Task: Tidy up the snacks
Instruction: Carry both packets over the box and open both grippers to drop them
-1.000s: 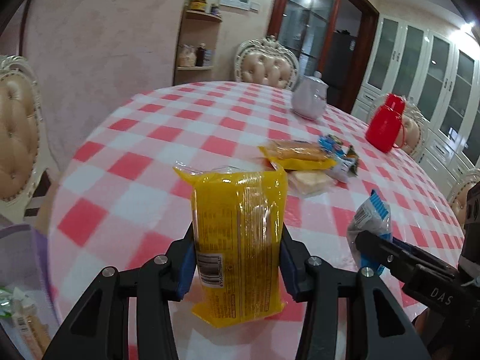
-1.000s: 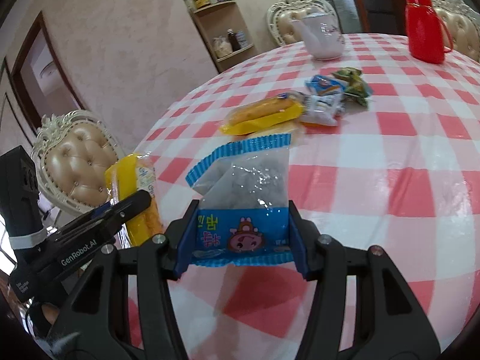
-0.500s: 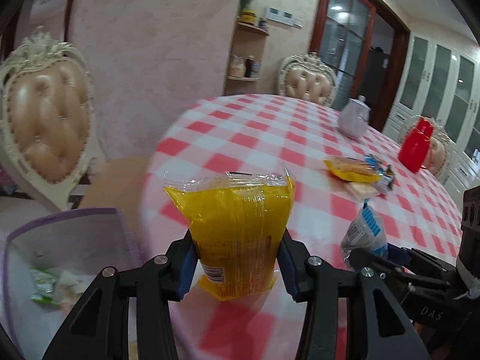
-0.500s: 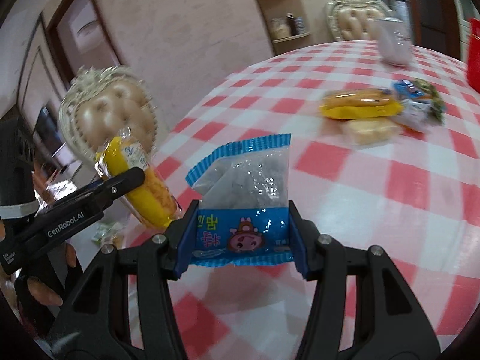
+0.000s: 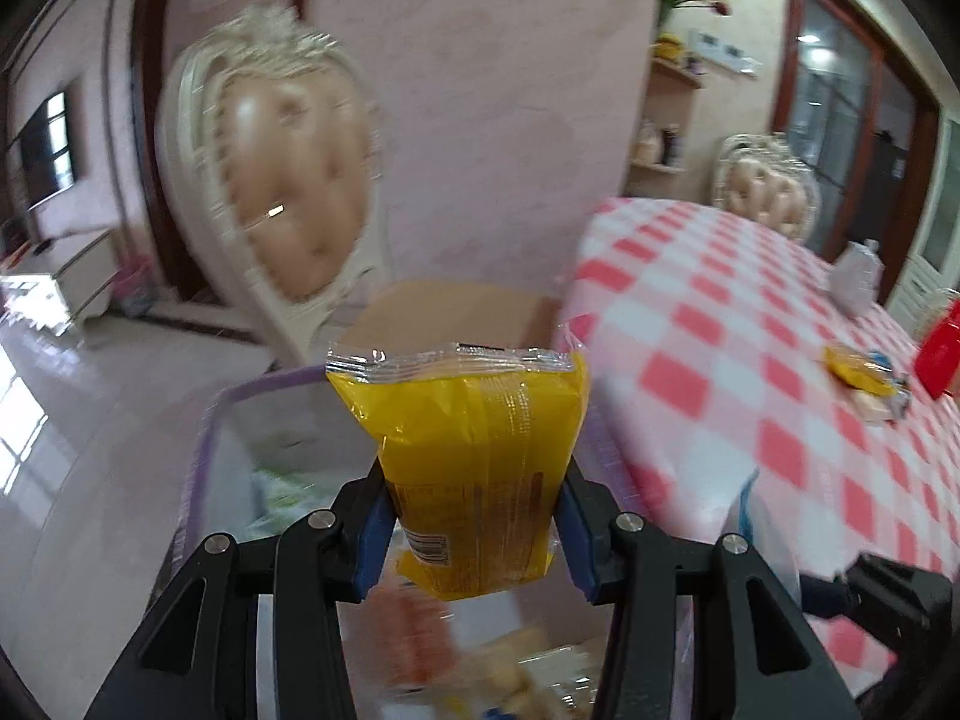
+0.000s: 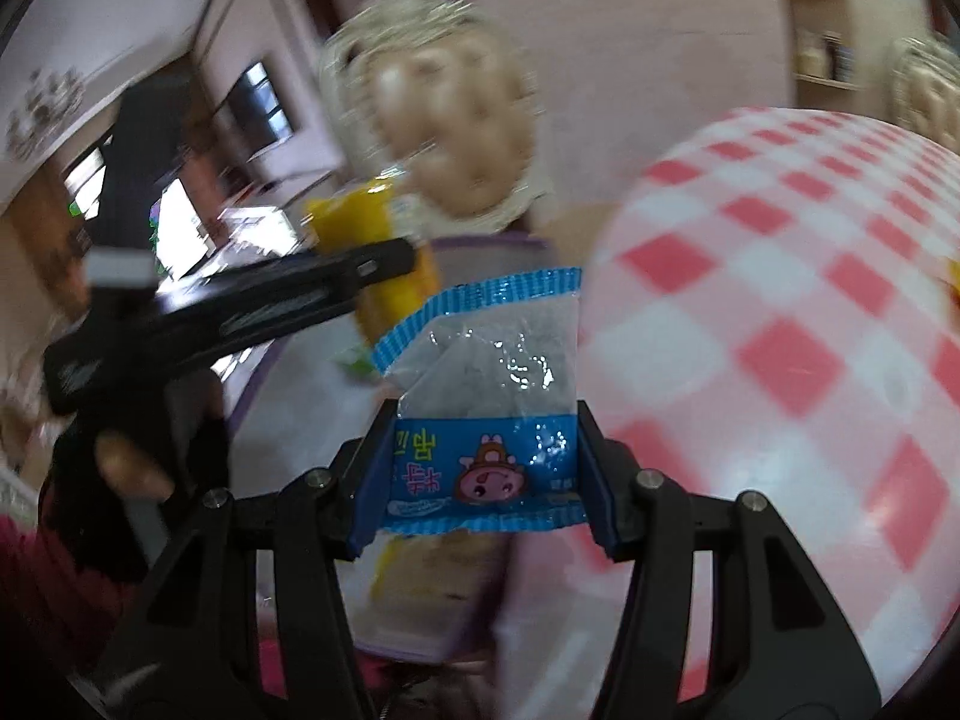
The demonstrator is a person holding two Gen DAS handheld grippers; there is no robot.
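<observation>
My left gripper [image 5: 474, 531] is shut on a yellow snack pack [image 5: 474, 450], held upright over a clear bin with a purple rim [image 5: 207, 420] beside the table. Several snacks lie blurred inside the bin. My right gripper [image 6: 483, 480] is shut on a blue and clear snack packet [image 6: 486, 396] with a cartoon print, also above the bin [image 6: 252, 390]. In the right wrist view the left gripper [image 6: 384, 261] and its yellow pack [image 6: 354, 222] show at the left, held by a gloved hand [image 6: 126, 468].
A round table with a red and white checked cloth [image 5: 750, 348] fills the right side, its edge right next to the bin. More snacks [image 5: 864, 378] and a red jug [image 5: 942, 354] sit far back on it. An ornate padded chair [image 5: 282, 180] stands behind the bin.
Both grippers have swung left off the table with their packs still held. The bin, earlier at the left edge of view, now lies directly beneath them.
</observation>
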